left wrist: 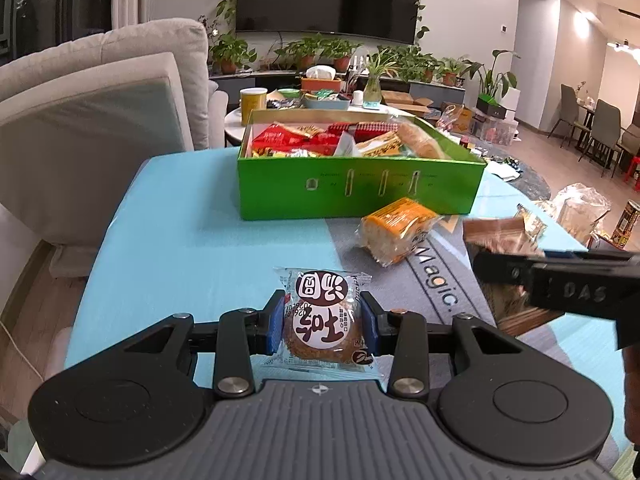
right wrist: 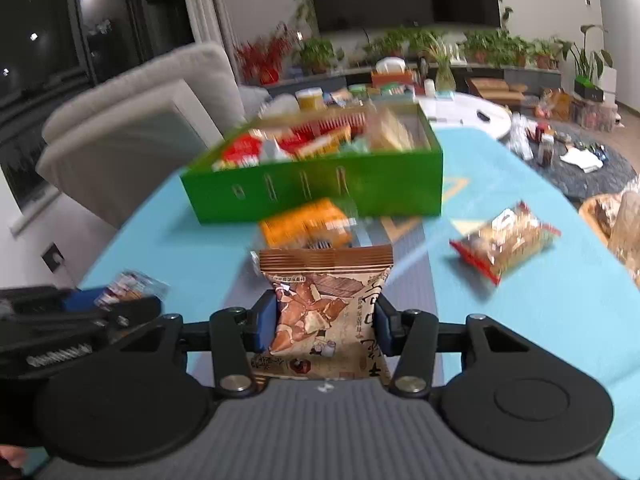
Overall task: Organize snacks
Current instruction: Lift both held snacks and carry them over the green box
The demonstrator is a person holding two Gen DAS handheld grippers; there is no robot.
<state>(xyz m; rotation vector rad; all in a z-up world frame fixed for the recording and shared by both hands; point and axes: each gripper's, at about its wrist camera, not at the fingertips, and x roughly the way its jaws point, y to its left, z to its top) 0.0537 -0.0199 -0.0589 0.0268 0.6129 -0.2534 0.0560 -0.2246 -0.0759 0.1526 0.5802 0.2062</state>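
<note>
My left gripper (left wrist: pixel 323 326) pinches a round brown cake in clear wrapper (left wrist: pixel 322 322); right gripper (right wrist: pixel 326 326) pinches a brown printed snack pouch (right wrist: pixel 326 308). Green cardboard box (left wrist: pixel 356 194) ahead: lift clear of wall, release flat.

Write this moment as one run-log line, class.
left gripper: shut on cookie | right gripper: shut on brown packet | green box: open, part-filled

Green box (left wrist: pixel 360 190) of snacks far on the table, orange-wrapped cake (left wrist: pixel 394 229) just before it, near right.
</note>
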